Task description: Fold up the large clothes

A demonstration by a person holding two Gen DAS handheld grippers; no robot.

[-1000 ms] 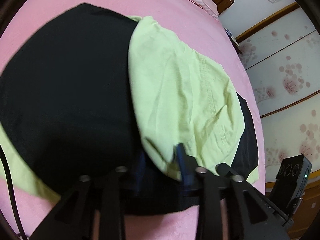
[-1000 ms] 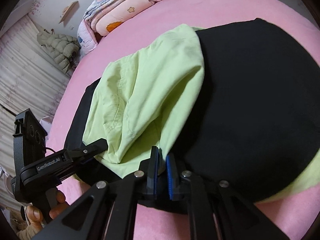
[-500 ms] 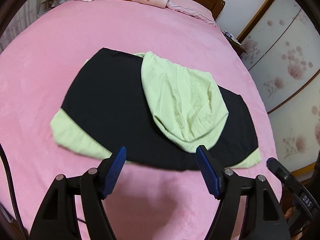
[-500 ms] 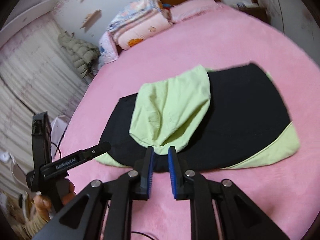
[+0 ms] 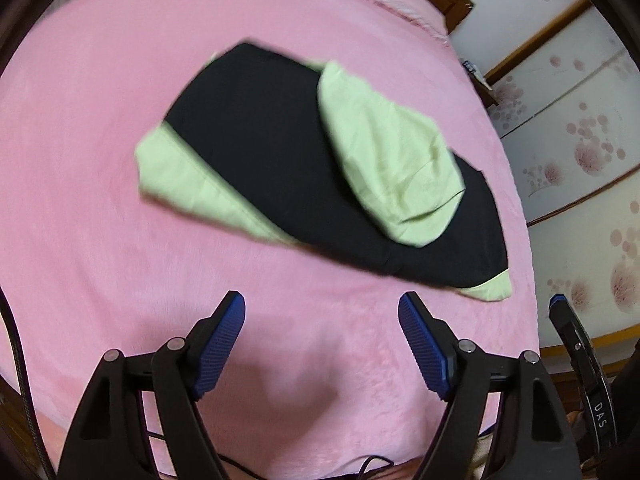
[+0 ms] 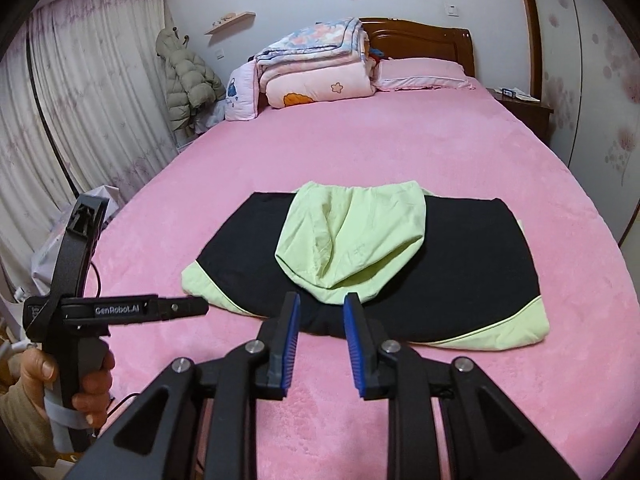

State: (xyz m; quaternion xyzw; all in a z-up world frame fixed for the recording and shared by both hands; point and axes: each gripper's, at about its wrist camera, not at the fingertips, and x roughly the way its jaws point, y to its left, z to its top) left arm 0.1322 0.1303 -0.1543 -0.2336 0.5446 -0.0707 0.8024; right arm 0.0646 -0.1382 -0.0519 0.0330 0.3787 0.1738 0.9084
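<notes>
Bed with pink cover fills both views. Quilts stacked by the headboard, pillow beside them. Black-and-green hoodie lies folded flat mid-bed, green hood laid on top of the black body. Left tongs wide apart, jaws just been opening, nothing between, clear of the cloth. Right tongs only slightly apart, also just been opening, empty, at the hoodie's near edge. Hand grips the left handle.
</notes>
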